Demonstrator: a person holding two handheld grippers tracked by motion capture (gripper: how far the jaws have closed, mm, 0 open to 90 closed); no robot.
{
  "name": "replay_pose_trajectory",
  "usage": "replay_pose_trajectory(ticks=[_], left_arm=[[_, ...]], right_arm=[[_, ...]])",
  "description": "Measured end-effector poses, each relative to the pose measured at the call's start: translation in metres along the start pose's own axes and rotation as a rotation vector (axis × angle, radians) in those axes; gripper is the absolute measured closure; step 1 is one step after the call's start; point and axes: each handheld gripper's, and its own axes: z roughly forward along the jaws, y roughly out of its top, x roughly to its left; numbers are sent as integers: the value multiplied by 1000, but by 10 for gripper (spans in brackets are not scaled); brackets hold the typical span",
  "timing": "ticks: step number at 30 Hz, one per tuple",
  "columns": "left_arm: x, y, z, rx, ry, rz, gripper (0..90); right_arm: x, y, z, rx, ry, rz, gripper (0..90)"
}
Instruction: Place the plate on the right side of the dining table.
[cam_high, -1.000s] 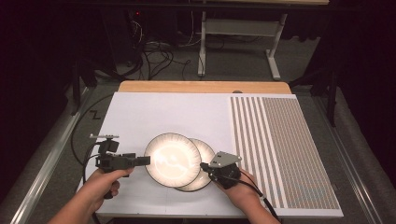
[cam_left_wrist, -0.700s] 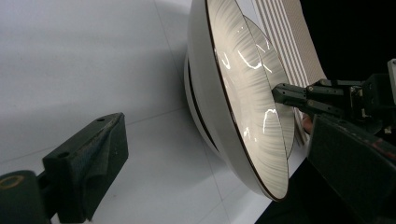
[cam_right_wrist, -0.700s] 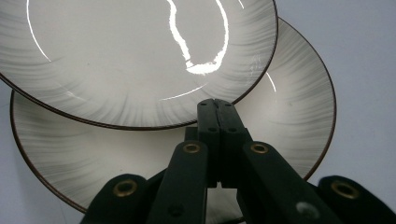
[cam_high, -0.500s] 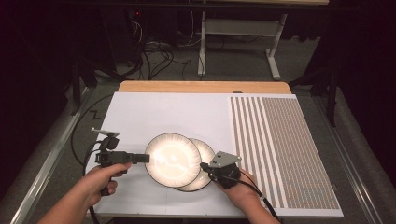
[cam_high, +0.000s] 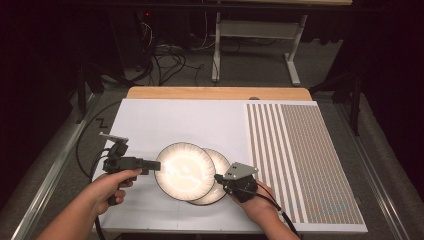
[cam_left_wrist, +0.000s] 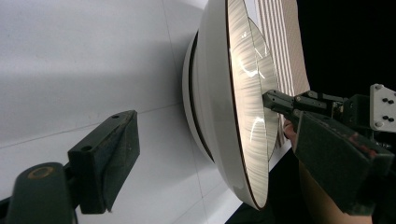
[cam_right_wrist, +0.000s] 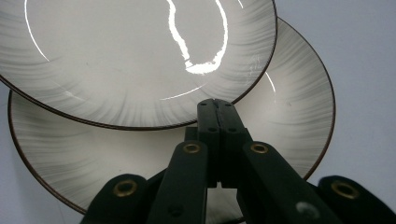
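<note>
Two pale, streaked plates with dark rims lie overlapped on the white sheet (cam_high: 165, 120). The upper plate (cam_high: 184, 170) rests partly on the lower plate (cam_high: 224, 170). My left gripper (cam_high: 156, 165) is at the upper plate's left rim. In the left gripper view its jaws (cam_left_wrist: 215, 119) stand on either side of that rim (cam_left_wrist: 247, 177), apart from it, and they have just been closing. My right gripper (cam_high: 218, 178) is shut with nothing between its jaws. Its tips (cam_right_wrist: 215, 106) lie over the lower plate (cam_right_wrist: 289, 93) and meet the edge of the upper plate (cam_right_wrist: 140, 60).
A striped mat (cam_high: 300, 160) covers the right part of the table. A wooden edge (cam_high: 215, 93) runs along the back. Cables and a metal frame (cam_high: 250, 30) sit on the dark floor beyond. The white sheet stretches away behind the plates.
The left hand and forearm have shifted slightly to the left at the plate's rim. The plates and the right gripper have kept still.
</note>
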Motion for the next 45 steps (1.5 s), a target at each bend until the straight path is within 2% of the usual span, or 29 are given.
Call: replay_pose_trajectory(ticks=[4,8,16,27,30,33,45], left_arm=[[-1,1,2,3,-6,-1,161],[-2,1,6,12,7,13,174],[-4,2,15,20,11,10,253],[-5,2,23,42,34,25,457],[-7,1,28,64,47,25,514],[-8,0,30,61,57,28,571],[-9,0,39,74,89,41,713]], right_arm=[[0,0,0,0,0,-1,900],[0,0,0,0,-1,0,900],[0,0,0,0,-2,-2,900],[1,0,0,3,-4,-3,900],[0,0,0,3,-5,-3,900],[0,0,0,3,-4,-2,900],[1,0,0,6,-6,-3,900]])
